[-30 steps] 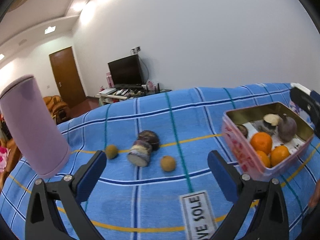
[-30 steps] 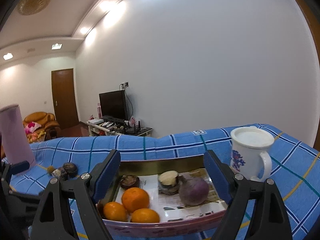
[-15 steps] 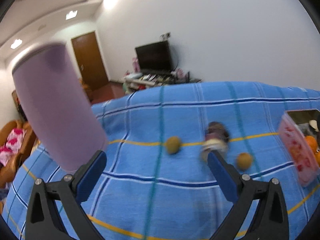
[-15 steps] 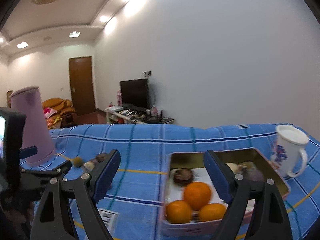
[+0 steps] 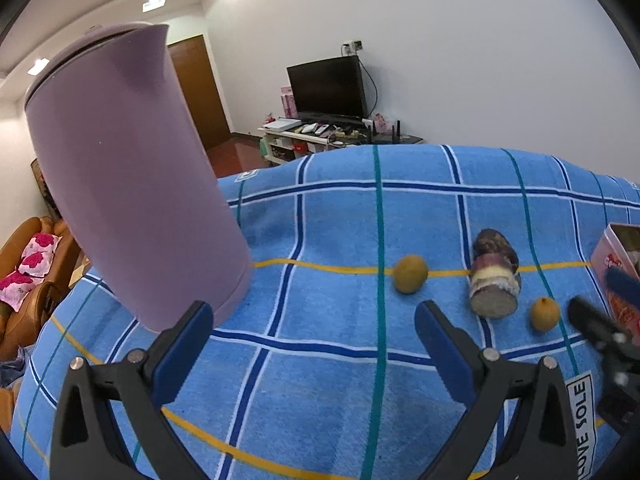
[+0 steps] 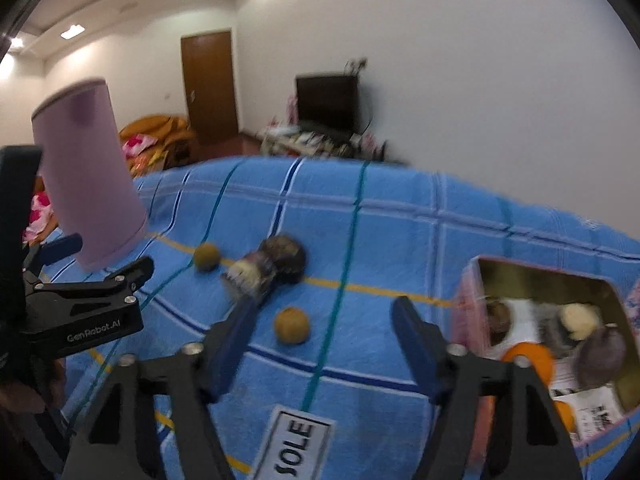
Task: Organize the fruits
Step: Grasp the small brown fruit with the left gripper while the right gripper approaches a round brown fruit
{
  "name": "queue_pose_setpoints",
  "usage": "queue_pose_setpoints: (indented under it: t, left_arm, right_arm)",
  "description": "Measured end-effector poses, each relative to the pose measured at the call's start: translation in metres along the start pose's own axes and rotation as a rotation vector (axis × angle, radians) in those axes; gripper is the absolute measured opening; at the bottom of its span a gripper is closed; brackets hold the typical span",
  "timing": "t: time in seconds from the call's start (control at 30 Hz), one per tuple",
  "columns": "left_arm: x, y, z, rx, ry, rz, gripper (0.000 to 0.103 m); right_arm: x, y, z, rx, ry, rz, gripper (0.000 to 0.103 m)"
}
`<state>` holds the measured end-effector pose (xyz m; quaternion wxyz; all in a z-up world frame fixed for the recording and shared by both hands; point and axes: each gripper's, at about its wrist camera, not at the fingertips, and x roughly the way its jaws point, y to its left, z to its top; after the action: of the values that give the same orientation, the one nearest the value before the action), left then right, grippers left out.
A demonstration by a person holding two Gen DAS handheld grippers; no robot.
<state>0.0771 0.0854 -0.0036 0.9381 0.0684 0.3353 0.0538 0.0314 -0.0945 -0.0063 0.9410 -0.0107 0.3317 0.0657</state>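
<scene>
Blue checked cloth (image 5: 320, 360) carries small brownish fruits (image 5: 410, 274); only right view shows tin (image 6: 608, 284) with oranges (image 6: 530, 356); left gripper (image 5: 314, 332) and right gripper (image 6: 324, 328) both gape empty.

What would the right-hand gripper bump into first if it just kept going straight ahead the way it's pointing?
Probably the small brownish round fruit lying on the blue cloth, just ahead between the open fingers of the right gripper. Depth is hard to judge; aimed higher, it would pass over the fruit.

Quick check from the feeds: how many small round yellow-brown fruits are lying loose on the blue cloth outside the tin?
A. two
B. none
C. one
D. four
A: one yellow-brown fruit lies left of the cut purple piece and a second yellow-brown fruit lies right of it, both on the cloth, outside the tin.
</scene>
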Motion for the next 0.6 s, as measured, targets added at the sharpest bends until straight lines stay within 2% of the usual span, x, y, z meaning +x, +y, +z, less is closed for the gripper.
queue_pose_setpoints:
  t: [0.1, 0.17, 0.37, 0.53, 0.6]
  left_arm:
    - [0.000, 0.001, 0.001, 0.007, 0.004, -0.005, 0.102]
    - [-0.001, 0.006, 0.003, 0.004, 0.010, 0.000, 0.103]
    - [0.007, 0.026, 0.005, -0.031, 0.034, 0.030, 0.102]
    - [0.007, 0.020, 0.005, -0.014, 0.023, 0.005, 0.102]
    - [0.005, 0.018, 0.004, -0.001, 0.011, -0.003, 0.102]
  right_arm:
    - [0.022, -0.001, 0.002, 0.031, 0.089, 0.059, 0.063]
    - [0.030, 0.001, 0.002, 0.038, 0.113, 0.078, 0.058]
    - [0.052, 0.012, 0.003, 0.017, 0.211, 0.093, 0.044]
    - [0.056, 0.015, 0.003, 0.010, 0.222, 0.102, 0.043]
    - [0.055, 0.015, 0.003, 0.009, 0.220, 0.105, 0.033]
